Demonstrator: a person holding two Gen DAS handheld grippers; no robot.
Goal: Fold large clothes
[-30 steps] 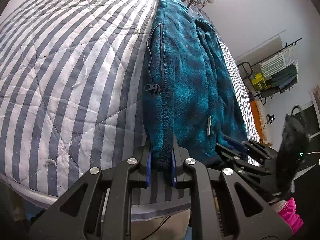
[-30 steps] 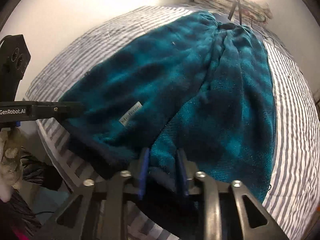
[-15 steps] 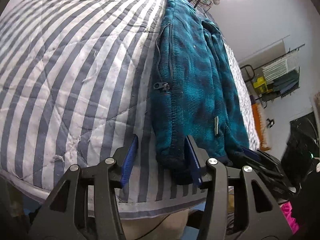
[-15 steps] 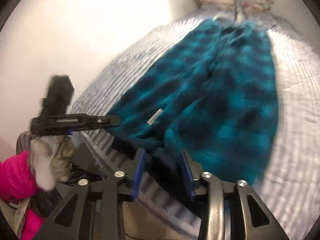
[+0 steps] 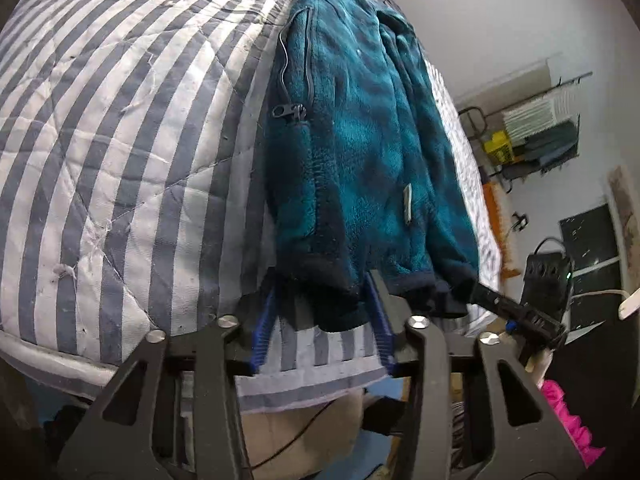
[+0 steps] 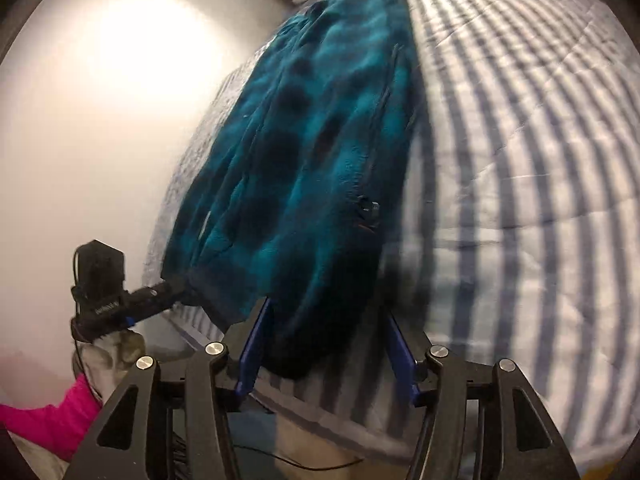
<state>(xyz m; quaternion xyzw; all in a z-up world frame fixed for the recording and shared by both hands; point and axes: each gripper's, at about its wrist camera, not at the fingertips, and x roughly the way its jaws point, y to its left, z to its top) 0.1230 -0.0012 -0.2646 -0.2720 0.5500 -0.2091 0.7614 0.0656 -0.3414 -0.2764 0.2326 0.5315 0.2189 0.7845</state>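
Note:
A teal fleece jacket [image 5: 360, 140], folded lengthwise with its zipper pull [image 5: 289, 112] on the outer edge, lies on the striped quilt [image 5: 120, 120]. Its dark hem hangs at the bed's near edge. My left gripper [image 5: 322, 292] straddles that hem with its blue pads off the cloth, and its jaws are closing. In the right wrist view the jacket [image 6: 312, 152] is motion-blurred. My right gripper [image 6: 326, 324] stands around the hem below the zipper pull [image 6: 369, 208]; its jaws are opening and do not press the fleece. The other gripper shows side-on in each view.
The quilt [image 6: 520, 160] spreads wide beside the jacket. A rack of folded items [image 5: 540, 132] stands by the far wall. A pink sleeve [image 6: 48, 412] and a gloved hand sit low at the edge. Cables run under the bed's front edge [image 5: 304, 384].
Both grippers were shut on the jacket's hem and have let it go, so it rests on the bed edge. The right gripper has swung sideways along the hem and rolled.

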